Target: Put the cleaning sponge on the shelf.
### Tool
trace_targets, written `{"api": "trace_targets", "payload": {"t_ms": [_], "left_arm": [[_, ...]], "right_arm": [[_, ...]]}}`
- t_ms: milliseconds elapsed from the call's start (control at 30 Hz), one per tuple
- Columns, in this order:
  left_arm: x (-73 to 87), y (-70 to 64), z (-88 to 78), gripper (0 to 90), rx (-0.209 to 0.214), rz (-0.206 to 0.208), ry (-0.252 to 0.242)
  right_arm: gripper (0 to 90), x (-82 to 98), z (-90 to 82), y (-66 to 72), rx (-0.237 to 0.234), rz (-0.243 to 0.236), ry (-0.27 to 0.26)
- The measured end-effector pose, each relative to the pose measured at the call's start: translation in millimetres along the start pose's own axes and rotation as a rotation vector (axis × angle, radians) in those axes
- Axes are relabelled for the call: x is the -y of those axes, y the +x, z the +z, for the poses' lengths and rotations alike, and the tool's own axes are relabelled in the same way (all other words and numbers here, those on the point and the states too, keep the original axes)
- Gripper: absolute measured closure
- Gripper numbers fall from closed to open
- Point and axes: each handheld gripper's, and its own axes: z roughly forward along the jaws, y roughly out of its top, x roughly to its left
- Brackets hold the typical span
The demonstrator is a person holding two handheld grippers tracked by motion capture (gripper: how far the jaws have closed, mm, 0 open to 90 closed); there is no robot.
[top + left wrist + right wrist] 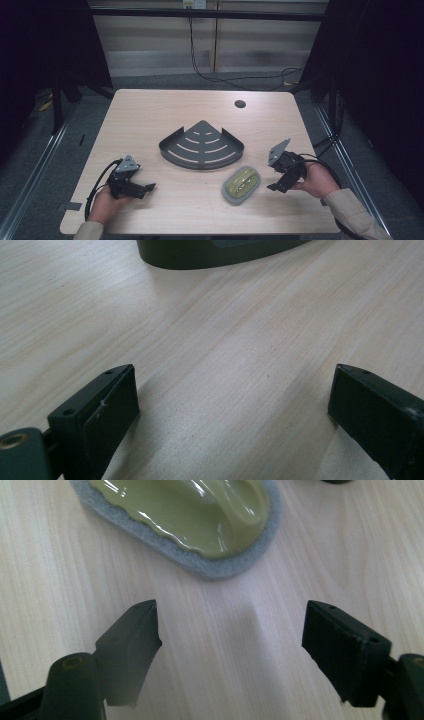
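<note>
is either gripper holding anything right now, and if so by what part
Nothing is held. The left gripper and the right gripper both stand open over bare table, and the scrub sponge lies untouched just ahead of the right one.

Light wooden table (150, 110) with round corners. Small dark round hole (240, 104) near the far edge, to the right. Dark grey metal shelf (201, 145) shaped like a fan, flat on the middle of the table, with curved slits in the bottom and a low wall around it. Bit of grey tape (74, 205) at the near left corner. Grey floor (40, 150) all around. Black cable (235, 80) down the pale back wall (150, 45) and across the floor behind the table.
</note>
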Motion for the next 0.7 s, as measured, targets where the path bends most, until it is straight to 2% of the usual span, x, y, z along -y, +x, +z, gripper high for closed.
{"api": "trace_targets", "payload": {"t_ms": [33,100,167,400,500,700], "left_arm": [[0.0,0.0,0.0,5.4,0.0,0.0,0.0],[0.0,0.0,0.0,5.4,0.0,0.0,0.001],[0.0,0.0,0.0,5.4,0.0,0.0,0.001],[0.0,0.0,0.0,5.4,0.0,0.0,0.0],[0.0,0.0,0.0,5.4,0.0,0.0,0.001],[0.0,0.0,0.0,5.4,0.0,0.0,0.001]], "right_arm": [[23.7,-7.0,0.6,0.3,-0.007,-0.024,0.008],[23.9,-13.0,0.4,1.4,-0.012,-0.032,0.018],[24.1,-20.5,0.7,1.7,-0.007,-0.069,0.026],[26.4,-40.1,2.0,6.7,-0.014,-0.119,0.074],[26.5,-47.9,3.0,7.0,-0.008,-0.163,0.089],[27.2,-63.1,9.6,9.1,-0.011,-0.199,0.128]]}}
